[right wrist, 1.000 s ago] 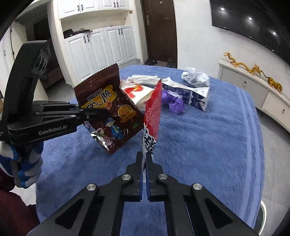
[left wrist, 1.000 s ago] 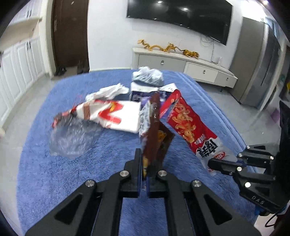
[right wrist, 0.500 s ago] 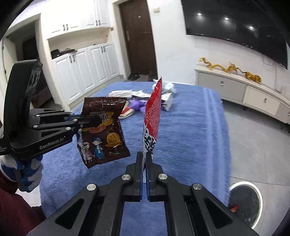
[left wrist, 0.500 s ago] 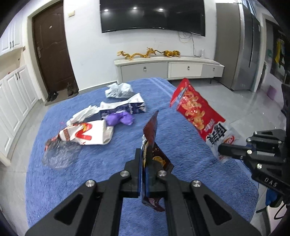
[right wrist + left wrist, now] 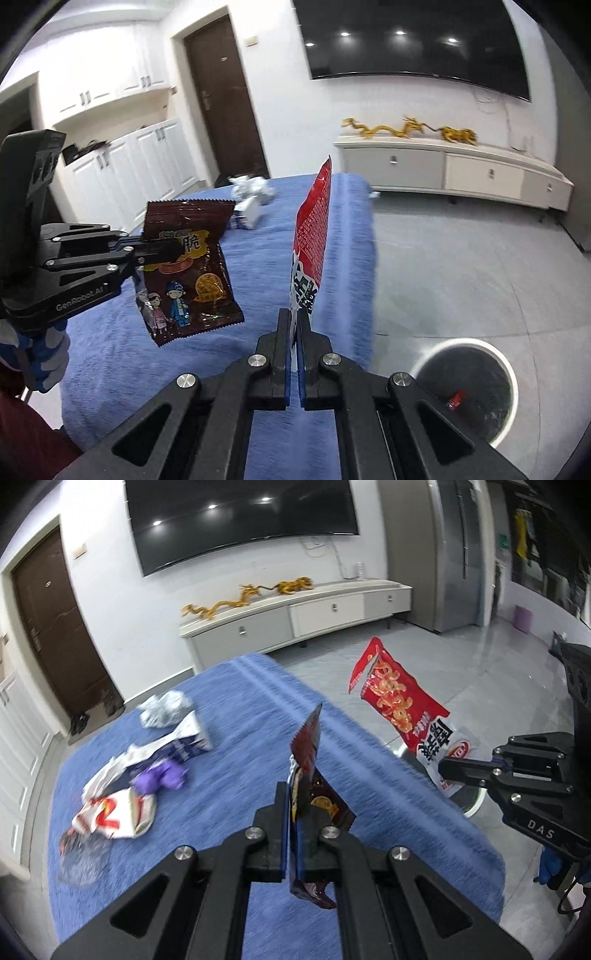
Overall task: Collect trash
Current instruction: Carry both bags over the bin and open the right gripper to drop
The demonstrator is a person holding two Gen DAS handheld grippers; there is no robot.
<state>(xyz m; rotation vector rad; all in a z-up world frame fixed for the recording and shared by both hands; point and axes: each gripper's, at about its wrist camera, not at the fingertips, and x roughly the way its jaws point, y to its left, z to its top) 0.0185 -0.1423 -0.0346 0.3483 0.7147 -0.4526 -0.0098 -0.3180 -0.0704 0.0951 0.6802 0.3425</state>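
Observation:
My left gripper (image 5: pixel 293 805) is shut on a brown snack bag (image 5: pixel 308 760), seen edge-on in the left wrist view and face-on as the brown snack bag (image 5: pixel 188 266) in the right wrist view, where the left gripper (image 5: pixel 166 251) reaches in from the left. A red snack bag (image 5: pixel 310 236) stands upright in my right gripper (image 5: pixel 295 325), which is shut on it. The same red snack bag (image 5: pixel 402 709) hangs past the blue rug's right edge, pinched by the right gripper (image 5: pixel 454 768). A round white-rimmed trash bin (image 5: pixel 469 391) with a dark liner sits on the floor at lower right.
Left on the blue rug (image 5: pixel 229 760) lie a crumpled silver wrapper (image 5: pixel 162 709), a white and blue carton (image 5: pixel 184 738), a purple wad (image 5: pixel 162 779), a white and red bag (image 5: pixel 114 812) and clear plastic (image 5: pixel 81 856). A white TV cabinet (image 5: pixel 450 173) lines the far wall.
Both grippers have swung right with their bags, from over the rug's middle to its right edge. The trash bin has come into the right wrist view.

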